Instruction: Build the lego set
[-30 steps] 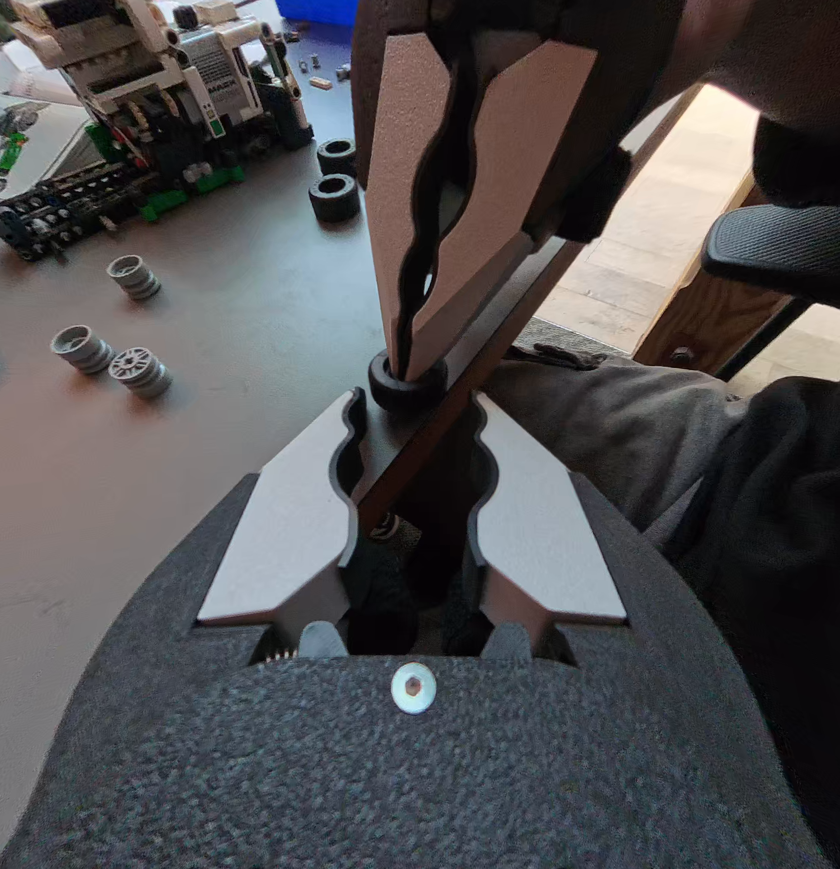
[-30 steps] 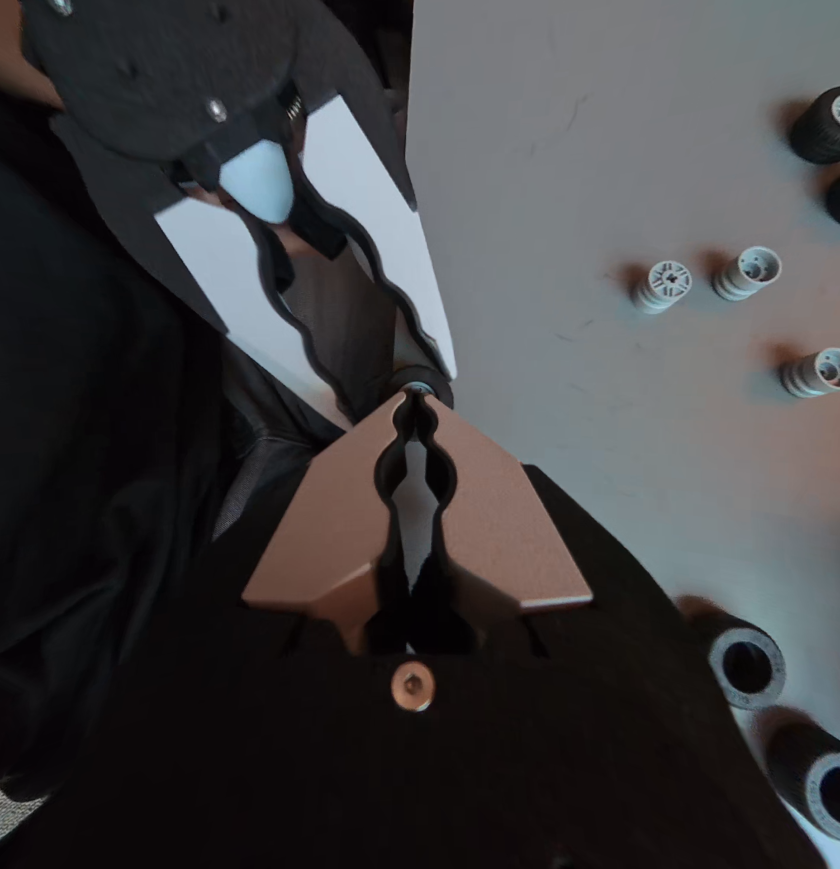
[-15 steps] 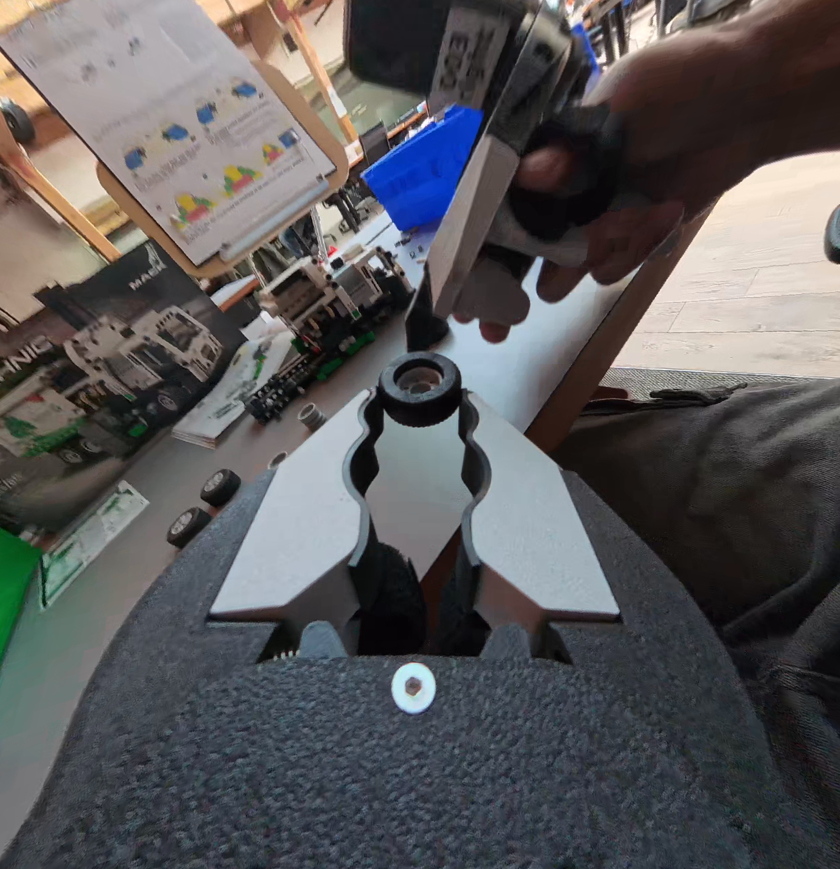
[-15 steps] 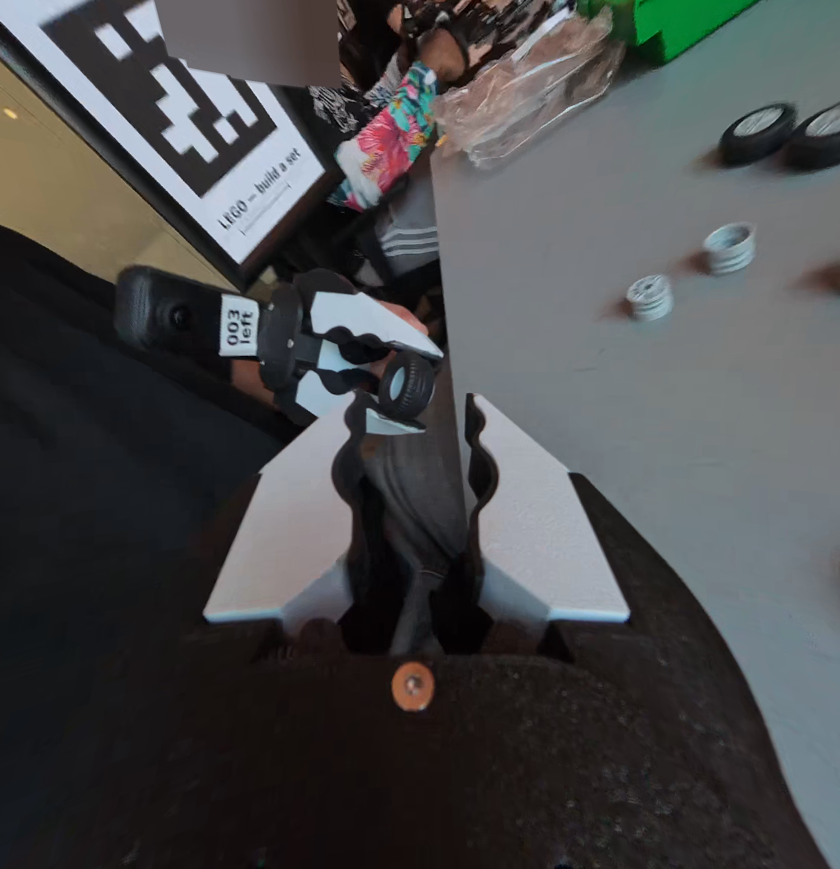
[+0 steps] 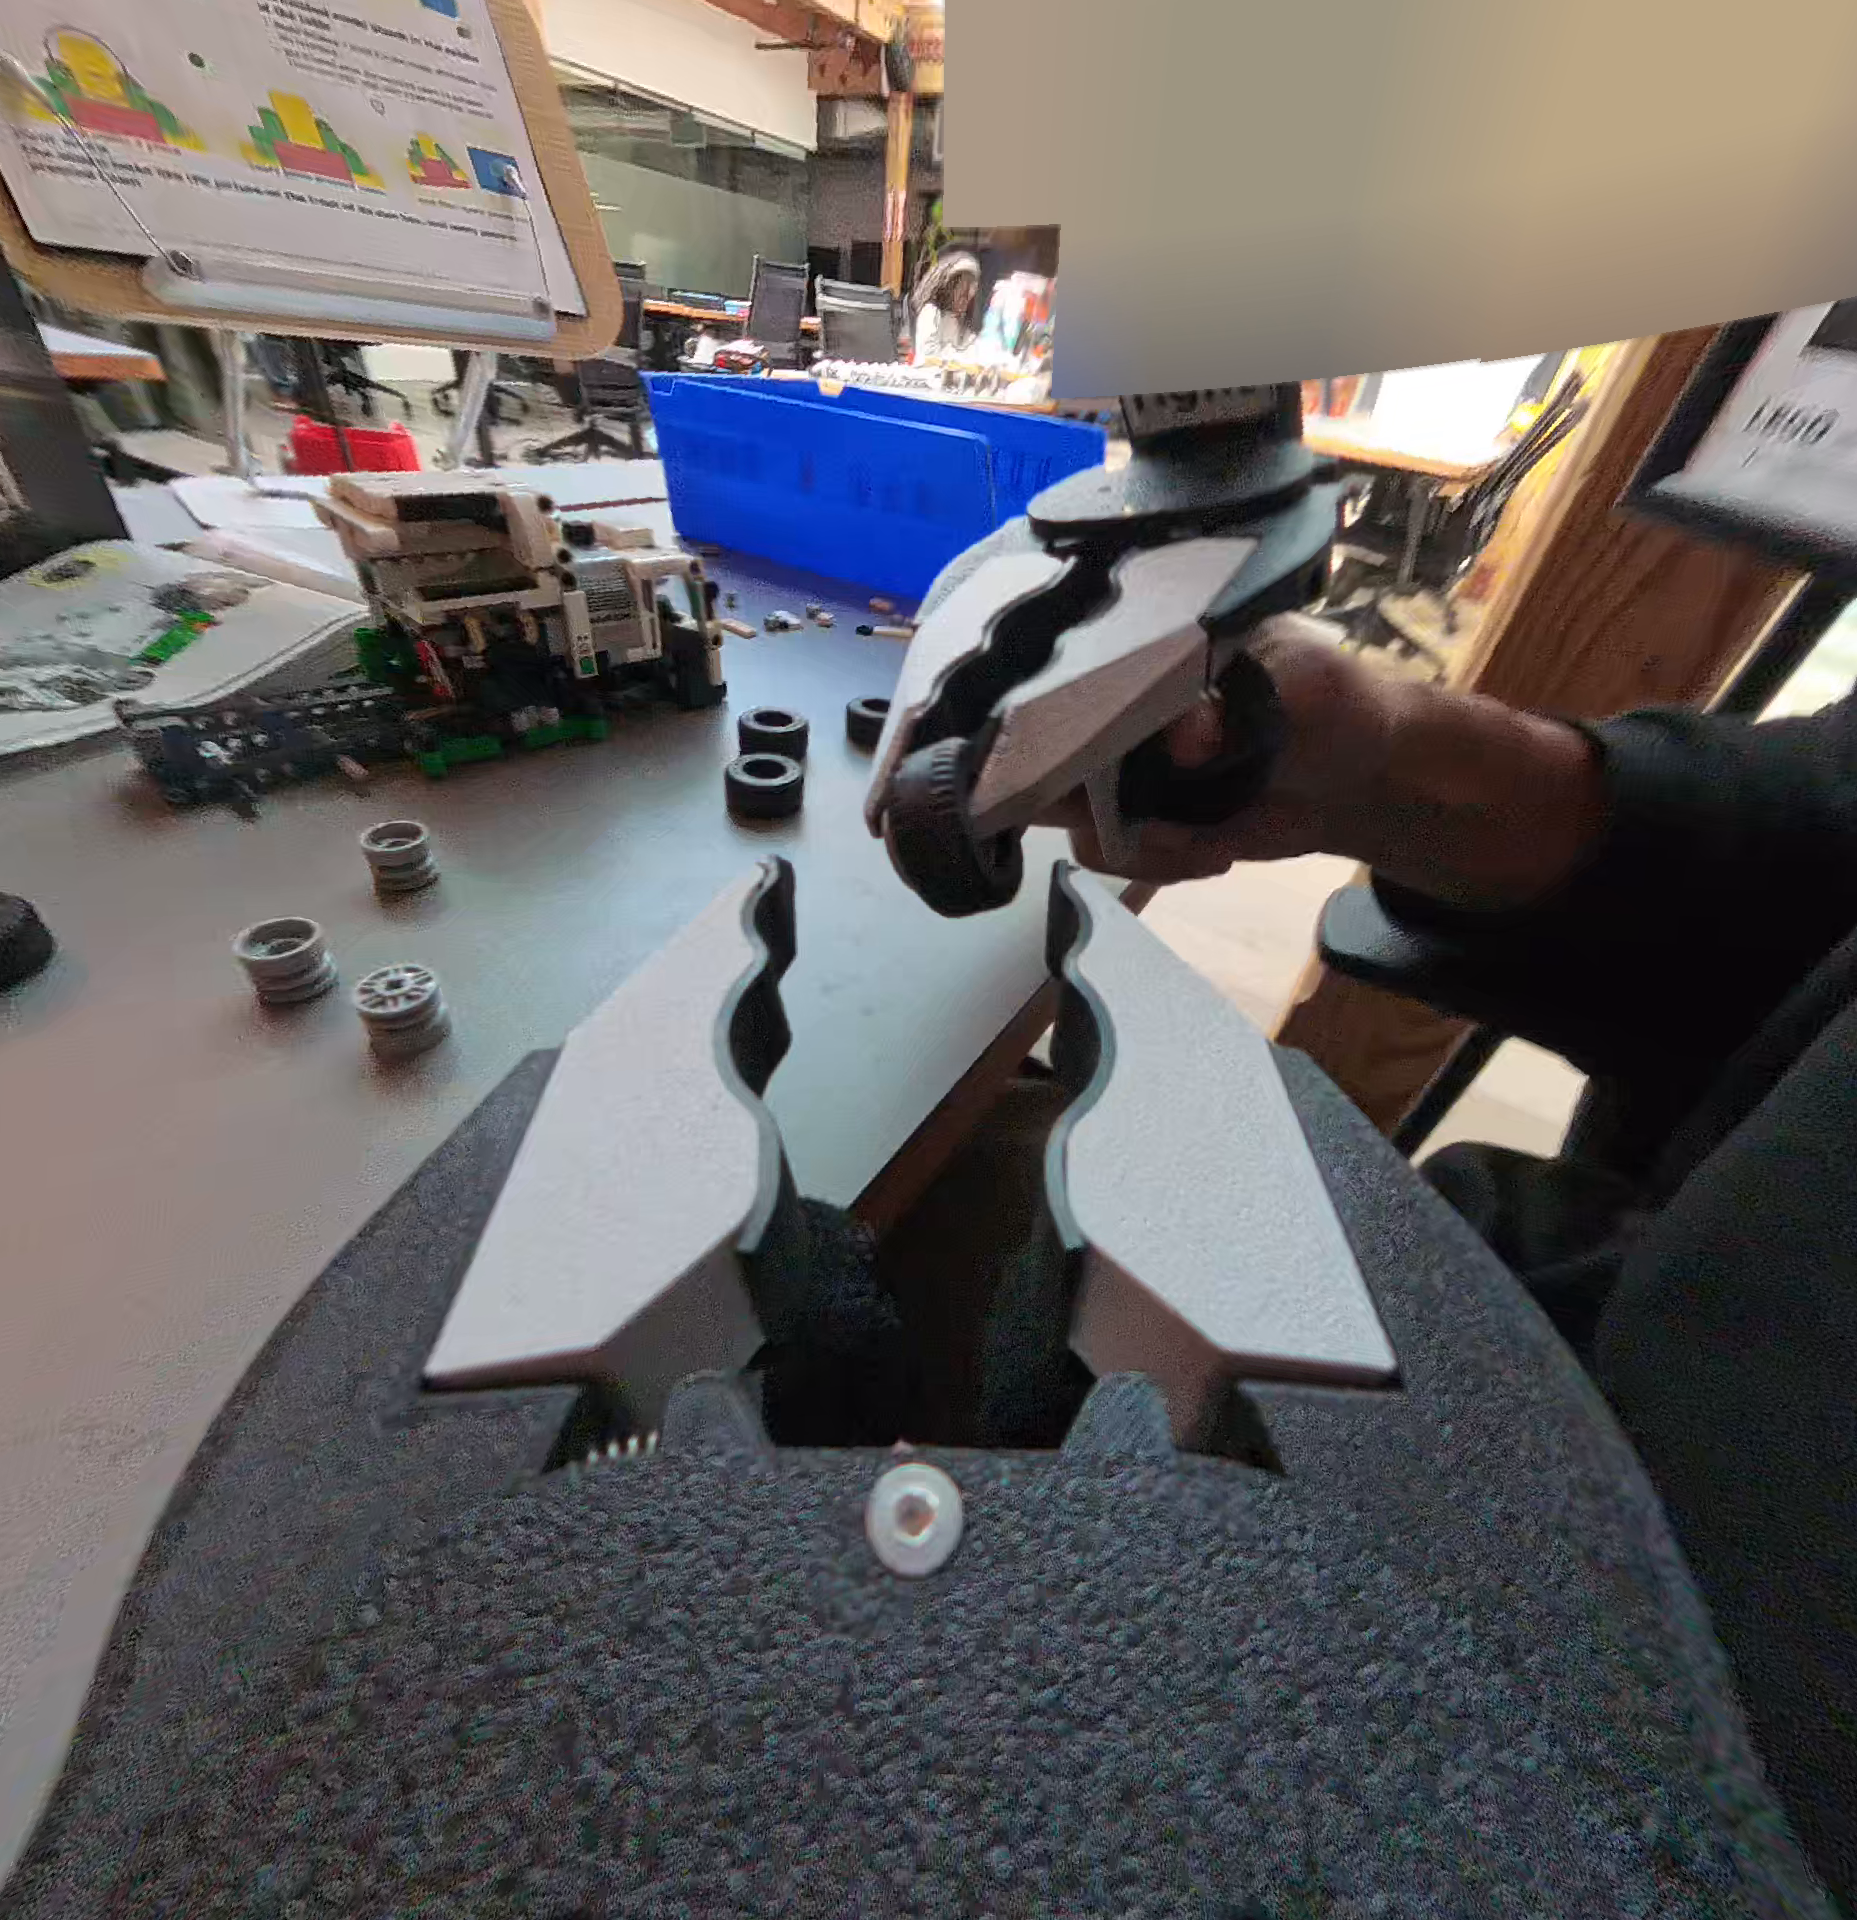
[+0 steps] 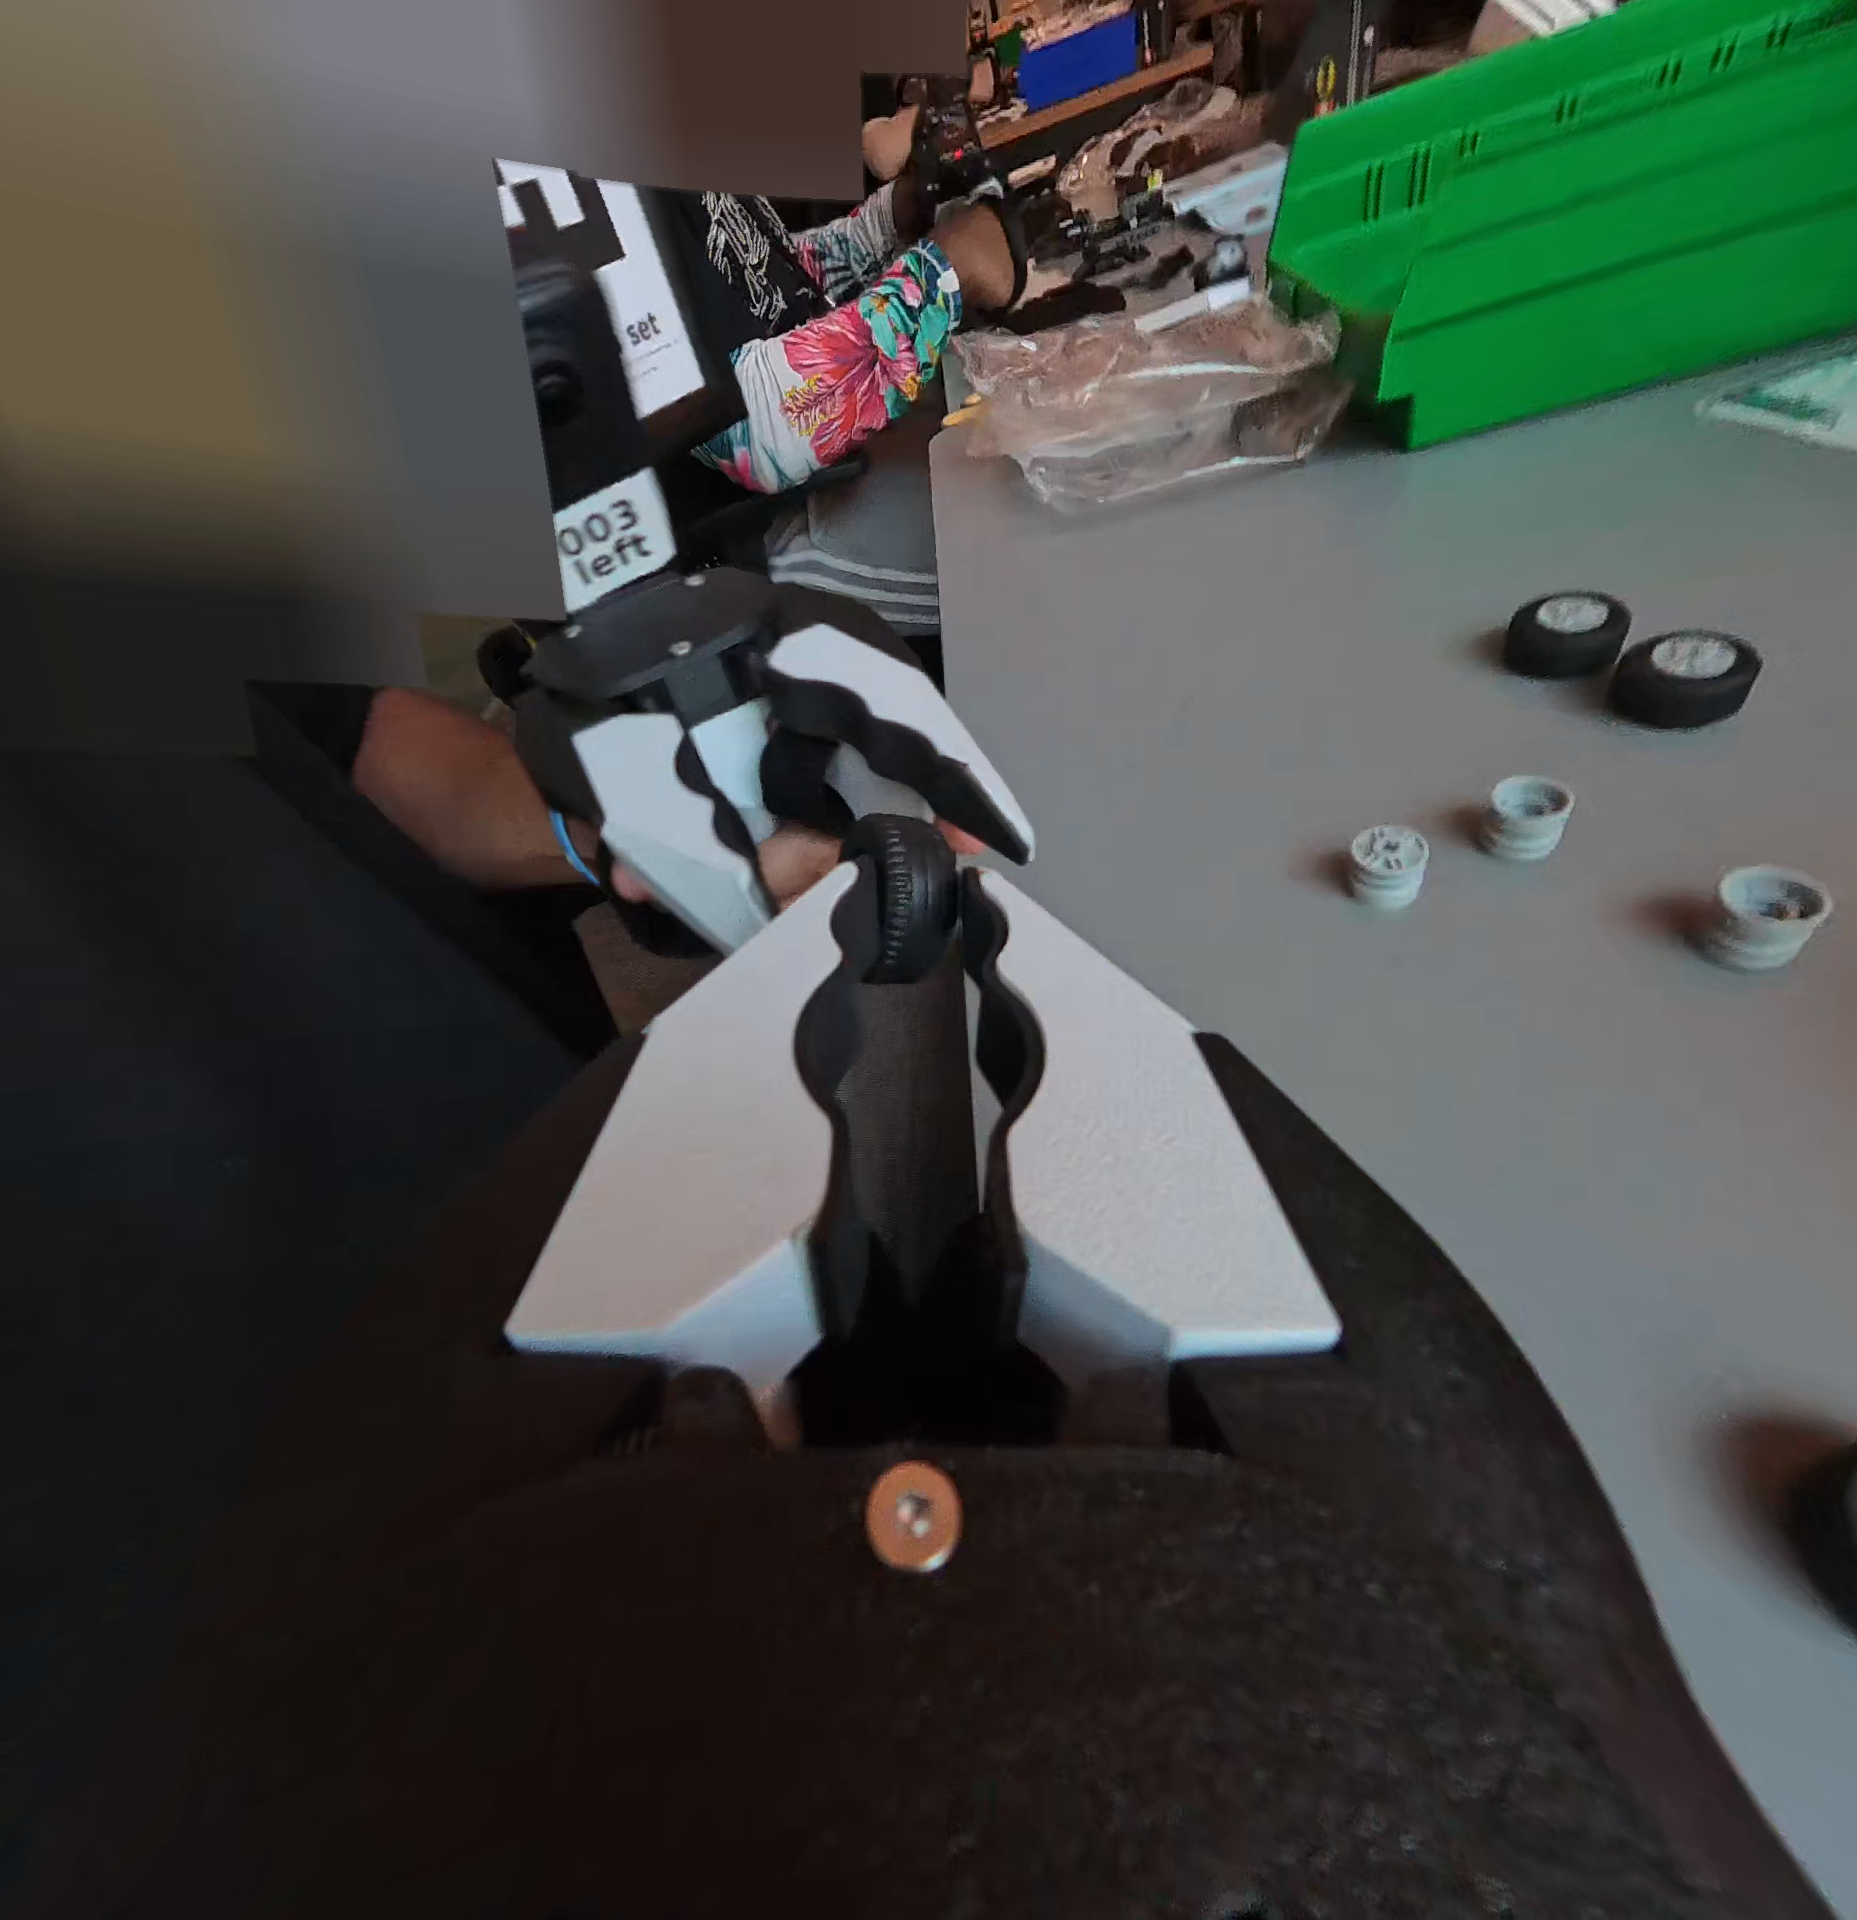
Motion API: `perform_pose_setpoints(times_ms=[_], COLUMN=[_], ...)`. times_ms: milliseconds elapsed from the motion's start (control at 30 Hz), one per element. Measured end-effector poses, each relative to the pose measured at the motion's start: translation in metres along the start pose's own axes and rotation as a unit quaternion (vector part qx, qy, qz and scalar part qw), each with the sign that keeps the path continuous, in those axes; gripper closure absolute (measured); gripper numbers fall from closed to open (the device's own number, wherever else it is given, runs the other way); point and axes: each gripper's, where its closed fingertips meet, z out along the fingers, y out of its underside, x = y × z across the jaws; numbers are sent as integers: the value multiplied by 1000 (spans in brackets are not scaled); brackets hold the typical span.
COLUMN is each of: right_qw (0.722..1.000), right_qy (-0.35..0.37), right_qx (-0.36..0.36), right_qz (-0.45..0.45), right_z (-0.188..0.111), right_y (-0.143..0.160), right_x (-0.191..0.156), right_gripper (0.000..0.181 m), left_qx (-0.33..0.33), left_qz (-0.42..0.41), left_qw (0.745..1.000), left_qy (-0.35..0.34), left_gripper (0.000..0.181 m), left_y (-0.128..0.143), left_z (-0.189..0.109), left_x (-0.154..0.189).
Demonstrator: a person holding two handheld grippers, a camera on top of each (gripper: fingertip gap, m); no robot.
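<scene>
My right gripper [image 6: 911, 894] is shut on a small black tyre [image 6: 908, 909], held off the table's near edge. In the left wrist view that tyre [image 5: 945, 868] hangs in the right gripper [image 5: 929, 821] just beyond my left fingertips. My left gripper [image 5: 919, 899] is open and empty; its white fingers [image 6: 888, 712] stand apart behind the tyre. The partly built white and green truck [image 5: 519, 613] stands at the back of the grey table [image 5: 176, 1143]. Three grey rims [image 5: 285, 956] [image 5: 399, 1008] [image 5: 396, 854] and loose black tyres [image 5: 763, 784] lie between.
A blue bin [image 5: 851, 478] and small loose parts are behind the truck, with a clipboard with instructions [image 5: 280, 135] above. A green bin [image 6: 1578, 208], a plastic bag [image 6: 1142, 405] and two finished wheels [image 6: 1568, 634] [image 6: 1682, 675] are at the far side. A person sits beyond the table. The tips of both grippers are at nearly the same place.
Half a second ago my left gripper held the tyre and the right was open. Now the right is shut on it and the left has opened and drawn back.
</scene>
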Motion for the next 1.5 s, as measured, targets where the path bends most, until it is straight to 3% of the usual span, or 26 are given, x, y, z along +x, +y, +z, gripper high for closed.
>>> perform_pose_setpoints(times_ms=[100,267,400,967,1167,1500], right_qw=[998,992,987,988,994,989], right_qy=[20,26,23,-149,-110,-143], right_qx=[12,3,-29,-10,9,-19], right_qz=[-62,-124,-156,-41,-1,37], right_z=[2,5,2,-13,-5,-4], right_y=[-9,-4,2,7,3,15], right_x=[-10,-18,-23,-60,-36,-39], right_gripper=[166,167,166,168,167,167], left_qx=[39,17,12,24,8,-5], left_qz=[-48,44,44,56,-2,-46], left_qw=[997,998,997,983,989,984], left_qy=[43,44,64,174,145,173], left_gripper=[150,161,163,166,168,167], left_y=[-14,-9,-5,-8,-4,1], left_z=[-8,-11,-11,-18,-14,-18], left_x=[2,16,21,57,33,34])
